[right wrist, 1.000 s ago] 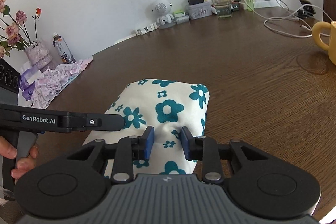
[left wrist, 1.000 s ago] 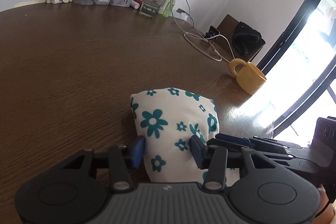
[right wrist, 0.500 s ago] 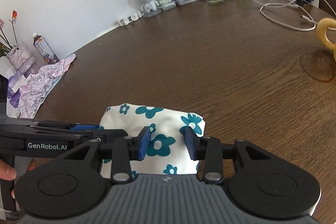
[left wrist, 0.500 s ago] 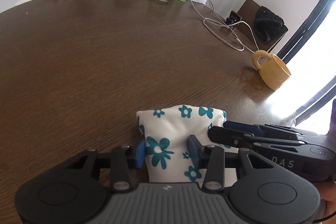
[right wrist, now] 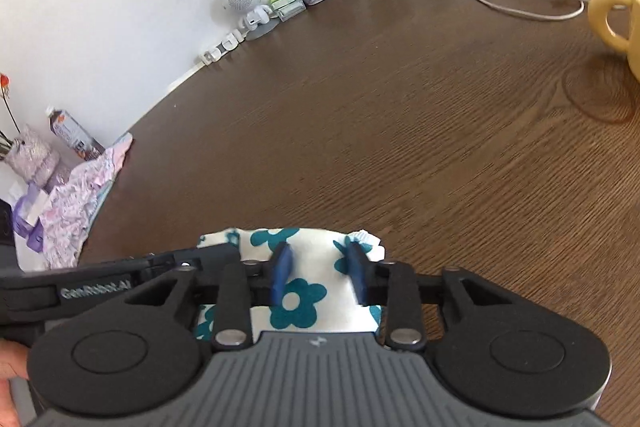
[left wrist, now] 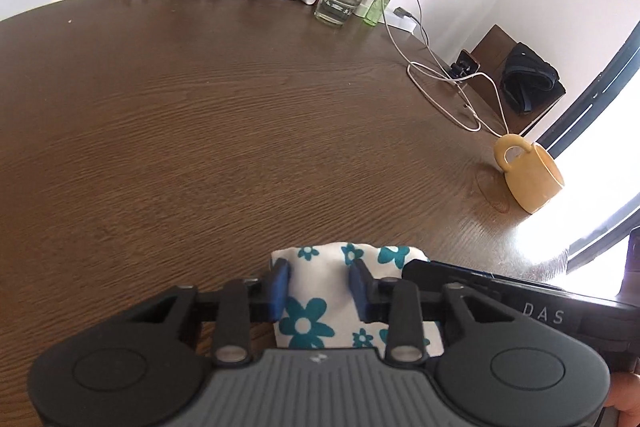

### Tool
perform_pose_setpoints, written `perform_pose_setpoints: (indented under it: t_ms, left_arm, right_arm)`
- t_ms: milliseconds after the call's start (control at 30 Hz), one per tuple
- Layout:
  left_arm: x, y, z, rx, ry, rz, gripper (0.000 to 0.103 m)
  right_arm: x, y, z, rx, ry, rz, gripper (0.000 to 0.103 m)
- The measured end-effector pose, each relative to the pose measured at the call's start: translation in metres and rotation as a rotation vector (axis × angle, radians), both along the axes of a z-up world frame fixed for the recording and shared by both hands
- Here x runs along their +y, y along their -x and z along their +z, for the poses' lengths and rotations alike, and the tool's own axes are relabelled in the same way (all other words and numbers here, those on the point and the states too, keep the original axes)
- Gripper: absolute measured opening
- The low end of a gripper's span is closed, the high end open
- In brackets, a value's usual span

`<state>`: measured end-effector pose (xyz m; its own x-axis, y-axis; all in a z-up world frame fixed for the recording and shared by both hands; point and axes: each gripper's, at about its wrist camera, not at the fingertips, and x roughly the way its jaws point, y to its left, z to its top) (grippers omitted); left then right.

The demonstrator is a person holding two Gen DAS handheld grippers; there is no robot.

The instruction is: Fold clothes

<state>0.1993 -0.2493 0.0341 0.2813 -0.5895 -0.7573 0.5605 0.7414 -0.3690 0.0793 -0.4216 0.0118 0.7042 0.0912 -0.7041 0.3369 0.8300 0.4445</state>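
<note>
Two grippers over a flowered cloth

Both grippers sit side by side at the near edge of the brown table (left wrist: 200,115). The left gripper (left wrist: 320,287) has its blue fingers spread, with the white cloth with teal flowers (left wrist: 316,291) lying between them, not pinched. The right gripper (right wrist: 320,275) is likewise spread over the same cloth. A yellow mug (left wrist: 530,177) stands well apart to the right.
</note>
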Motion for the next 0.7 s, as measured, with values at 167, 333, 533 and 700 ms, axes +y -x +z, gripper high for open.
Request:
perform_pose_setpoints:
  t_ms: [167, 333, 533, 700]
  left_arm:
    - [0.008, -0.001, 0.009, -0.008, 0.035, 0.023, 0.046]
    - [0.01, -0.011, 0.009, 0.042, 0.06, 0.072, 0.063]
    - [0.007, -0.018, -0.009, 0.102, 0.066, 0.08, 0.035]
    - [0.011, -0.015, -0.013, 0.103, 0.099, 0.088, 0.032]
  right_arm:
    - [-0.007, 0.013, 0.012, -0.05, -0.015, -0.021, 0.046]
    - [-0.011, 0.011, 0.012, -0.035, -0.016, -0.055, 0.076]
    - [-0.009, 0.001, -0.005, -0.004, -0.082, -0.047, 0.041]
    - [-0.002, 0.003, -0.005, -0.015, -0.06, -0.03, 0.03]
